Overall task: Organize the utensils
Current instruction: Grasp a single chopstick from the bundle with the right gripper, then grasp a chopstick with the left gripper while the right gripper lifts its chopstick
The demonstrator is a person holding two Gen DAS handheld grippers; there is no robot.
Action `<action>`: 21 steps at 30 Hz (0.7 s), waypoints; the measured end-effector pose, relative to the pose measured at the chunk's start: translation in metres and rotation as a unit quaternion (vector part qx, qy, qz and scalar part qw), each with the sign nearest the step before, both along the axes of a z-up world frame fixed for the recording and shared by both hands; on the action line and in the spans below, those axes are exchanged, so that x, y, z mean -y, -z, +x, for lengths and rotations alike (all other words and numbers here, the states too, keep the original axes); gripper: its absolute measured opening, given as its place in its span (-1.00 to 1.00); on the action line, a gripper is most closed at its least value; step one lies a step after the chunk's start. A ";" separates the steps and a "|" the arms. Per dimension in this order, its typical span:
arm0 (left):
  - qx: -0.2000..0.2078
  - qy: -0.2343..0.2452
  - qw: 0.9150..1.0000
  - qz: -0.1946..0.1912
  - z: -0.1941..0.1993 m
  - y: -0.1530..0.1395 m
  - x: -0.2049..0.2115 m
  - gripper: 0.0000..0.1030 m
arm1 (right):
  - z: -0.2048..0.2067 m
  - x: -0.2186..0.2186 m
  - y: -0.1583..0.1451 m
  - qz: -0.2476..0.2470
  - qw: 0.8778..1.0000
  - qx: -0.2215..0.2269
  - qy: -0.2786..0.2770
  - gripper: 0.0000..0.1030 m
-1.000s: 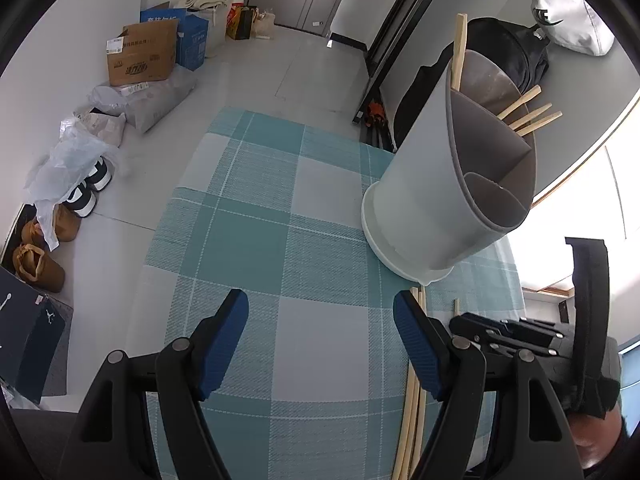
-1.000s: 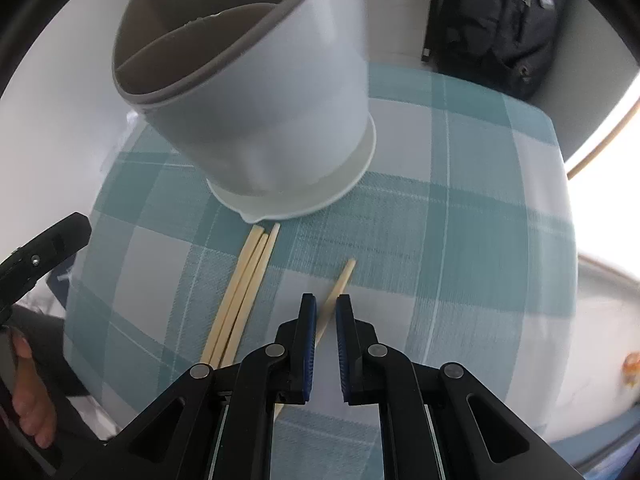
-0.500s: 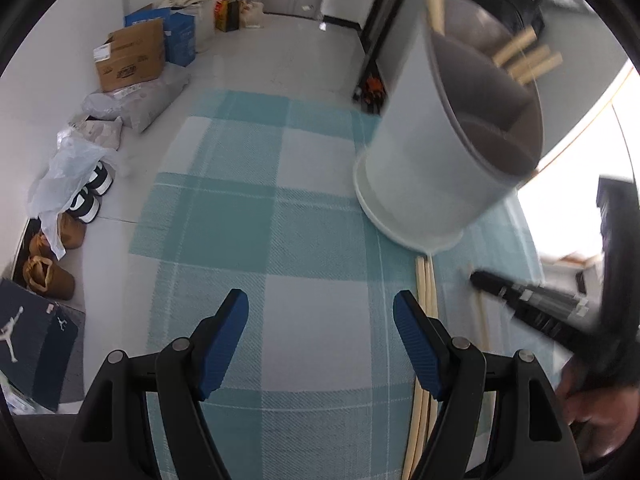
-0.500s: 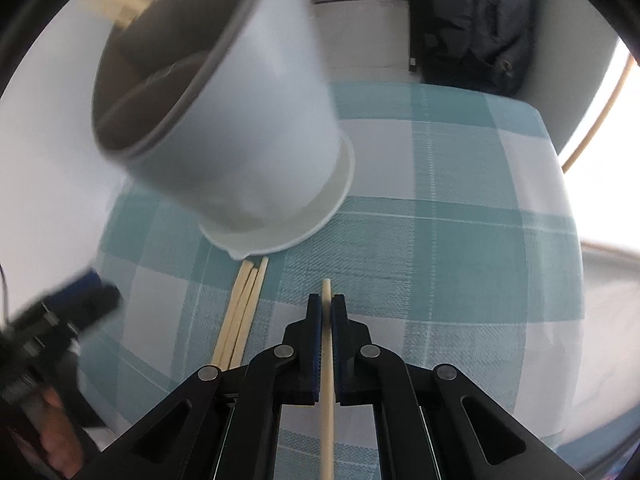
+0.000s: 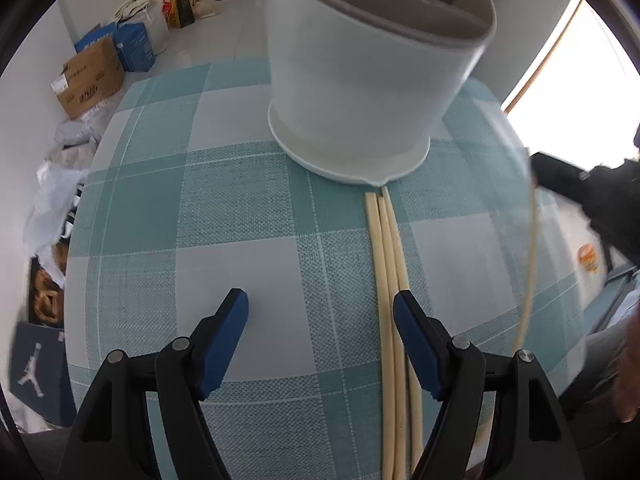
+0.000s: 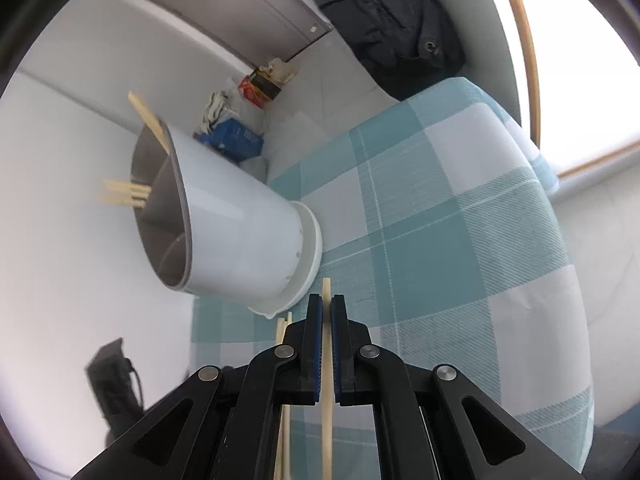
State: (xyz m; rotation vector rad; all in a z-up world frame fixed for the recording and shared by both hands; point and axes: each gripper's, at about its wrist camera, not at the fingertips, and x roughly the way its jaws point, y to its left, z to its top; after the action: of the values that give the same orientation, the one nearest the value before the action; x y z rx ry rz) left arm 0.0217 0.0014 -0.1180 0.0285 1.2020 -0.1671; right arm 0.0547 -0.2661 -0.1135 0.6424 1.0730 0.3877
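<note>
partly done: holder [image 6: 236,236] has several chopsticks, right gripper [image 6: 326,344] clamps one chopstick [image 6: 327,400], three chopsticks [image 5: 390,280] lie beneath the spread left gripper [image 5: 320,320].

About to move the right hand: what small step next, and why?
Probably lift the chopstick toward the holder's open top. The right gripper is shut on it, and other sticks already stand inside. The left gripper is open over the three chopsticks.

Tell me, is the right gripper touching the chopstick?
Touching. The right wrist view shows the right gripper with both blue pads closed against the chopstick.
</note>
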 end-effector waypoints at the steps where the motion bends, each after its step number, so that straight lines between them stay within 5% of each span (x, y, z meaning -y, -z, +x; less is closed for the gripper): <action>1: 0.002 0.003 1.000 0.009 0.000 0.000 0.001 0.39 | -0.002 0.000 -0.001 0.005 1.000 0.002 0.002 -0.94; 9: -0.005 -0.013 0.999 0.040 0.003 0.004 -0.006 0.39 | -0.012 0.015 -0.009 0.017 1.000 0.012 0.000 -0.94; 21: -0.028 -0.025 0.999 0.033 0.026 0.007 -0.005 0.23 | -0.018 0.020 -0.020 0.030 0.999 0.032 -0.003 -0.94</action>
State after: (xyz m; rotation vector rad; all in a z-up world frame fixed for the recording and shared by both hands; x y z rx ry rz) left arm 0.0473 0.0067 -0.1253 0.0519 1.2636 -0.0838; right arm 0.0365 -0.2863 -0.0934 0.6755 1.0053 0.4450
